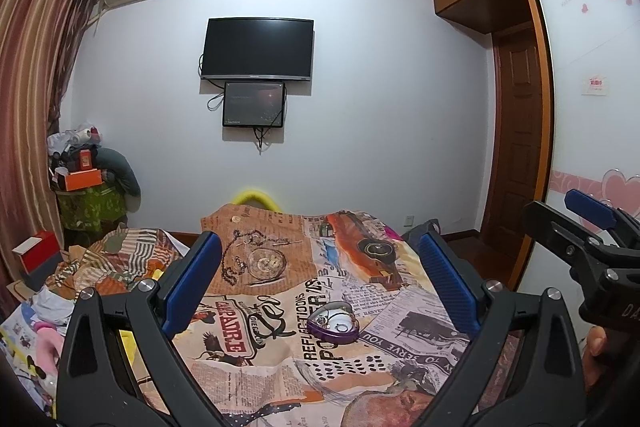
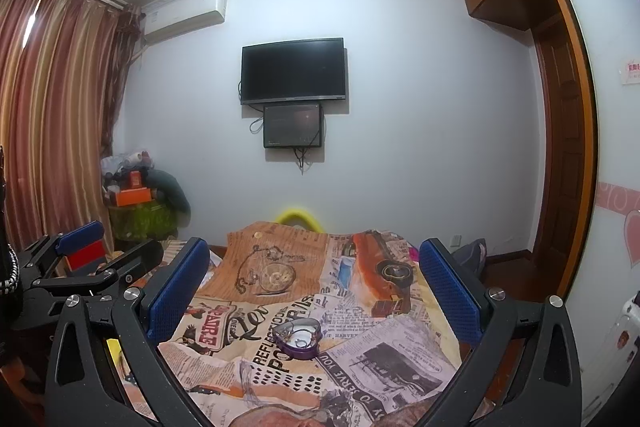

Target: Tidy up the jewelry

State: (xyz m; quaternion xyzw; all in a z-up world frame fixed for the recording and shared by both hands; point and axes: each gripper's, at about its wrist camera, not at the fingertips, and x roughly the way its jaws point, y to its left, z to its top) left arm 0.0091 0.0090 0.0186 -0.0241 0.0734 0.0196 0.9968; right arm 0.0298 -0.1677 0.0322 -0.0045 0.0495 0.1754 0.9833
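Observation:
A purple heart-shaped jewelry box [image 1: 334, 323] lies open on the printed cloth [image 1: 280, 367], with small silver pieces inside. It also shows in the right wrist view [image 2: 300, 337]. My left gripper [image 1: 320, 287] is open and empty, held above and short of the box. My right gripper [image 2: 316, 295] is open and empty, likewise above the box. The right gripper shows at the right edge of the left wrist view [image 1: 592, 227]. The left gripper shows at the left of the right wrist view [image 2: 84, 251].
The cloth [image 2: 360, 367] covers a bed or table. A yellow ring [image 1: 256, 197] sits behind its far edge. Clutter and boxes [image 1: 84, 183] stand at the left by the curtain. A TV [image 1: 256, 49] hangs on the far wall. A wardrobe and door [image 1: 516, 147] are at the right.

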